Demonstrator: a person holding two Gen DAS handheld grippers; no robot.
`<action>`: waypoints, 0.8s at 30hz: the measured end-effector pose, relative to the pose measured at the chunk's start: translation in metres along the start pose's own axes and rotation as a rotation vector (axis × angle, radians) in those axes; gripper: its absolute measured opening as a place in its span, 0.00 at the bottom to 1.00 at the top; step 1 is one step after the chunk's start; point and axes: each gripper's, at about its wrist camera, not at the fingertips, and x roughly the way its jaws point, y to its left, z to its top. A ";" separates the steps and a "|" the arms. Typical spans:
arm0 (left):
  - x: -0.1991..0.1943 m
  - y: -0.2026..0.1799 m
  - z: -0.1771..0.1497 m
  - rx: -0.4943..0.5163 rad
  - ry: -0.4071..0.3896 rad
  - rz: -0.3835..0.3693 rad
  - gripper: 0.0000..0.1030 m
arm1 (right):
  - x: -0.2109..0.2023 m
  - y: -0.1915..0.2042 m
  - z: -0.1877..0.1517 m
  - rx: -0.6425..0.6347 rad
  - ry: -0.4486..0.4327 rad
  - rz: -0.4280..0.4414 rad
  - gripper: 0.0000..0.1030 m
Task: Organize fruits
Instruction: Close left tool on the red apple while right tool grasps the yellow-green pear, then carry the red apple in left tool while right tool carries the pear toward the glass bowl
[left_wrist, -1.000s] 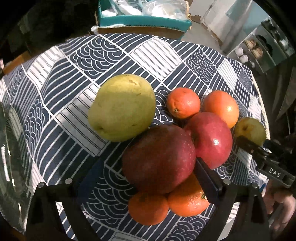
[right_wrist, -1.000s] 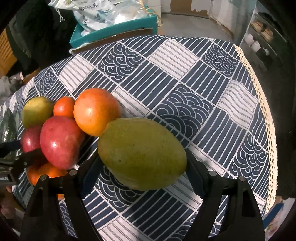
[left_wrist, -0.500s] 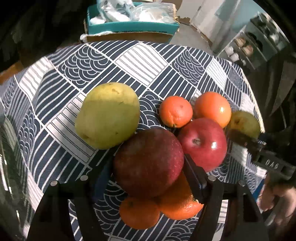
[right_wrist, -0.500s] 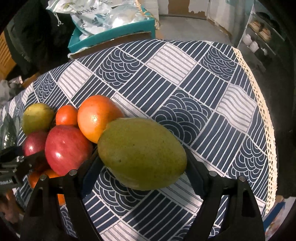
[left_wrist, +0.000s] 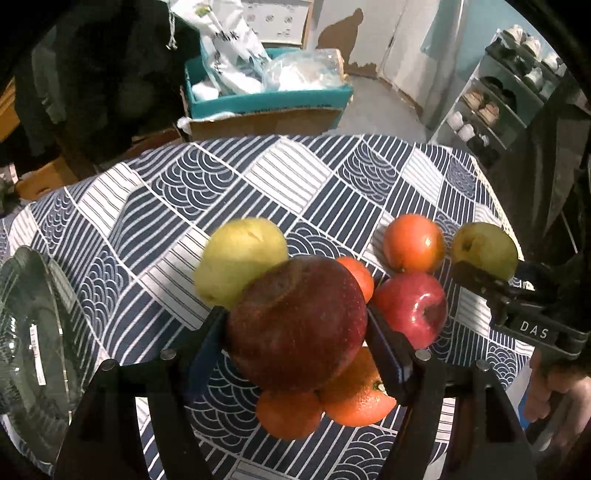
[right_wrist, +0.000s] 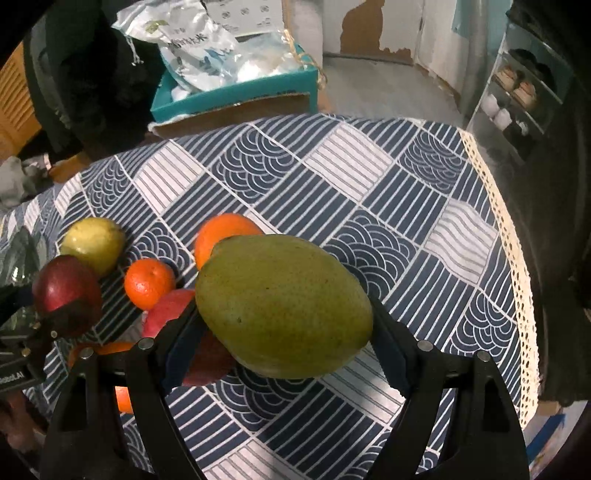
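The green mango (right_wrist: 282, 304) sat clamped in the right tool (right_wrist: 284, 332), lifted above the counter (right_wrist: 369, 184). The dark red apple (left_wrist: 297, 323) was gripped in the left tool (left_wrist: 295, 339). Toward nine o'clock, the glass bowl (left_wrist: 33, 332) looked empty; pear (left_wrist: 240, 266), red apple (left_wrist: 410, 308) and oranges (left_wrist: 413, 243) remained unsorted.

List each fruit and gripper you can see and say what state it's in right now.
left gripper: shut on dark red apple
dark red apple: held, lifted off the cloth
right gripper: shut on green mango
green mango: held, lifted
bright red apple: resting on tablecloth
yellow pear: resting on tablecloth
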 end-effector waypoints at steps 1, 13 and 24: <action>-0.003 0.002 0.000 -0.003 -0.010 0.001 0.74 | -0.002 0.002 0.000 -0.003 -0.009 0.001 0.81; -0.038 0.008 0.000 -0.013 -0.107 0.044 0.74 | -0.044 0.024 0.005 -0.047 -0.140 0.040 0.81; -0.089 0.014 0.002 -0.013 -0.223 0.074 0.74 | -0.089 0.046 0.013 -0.073 -0.253 0.076 0.81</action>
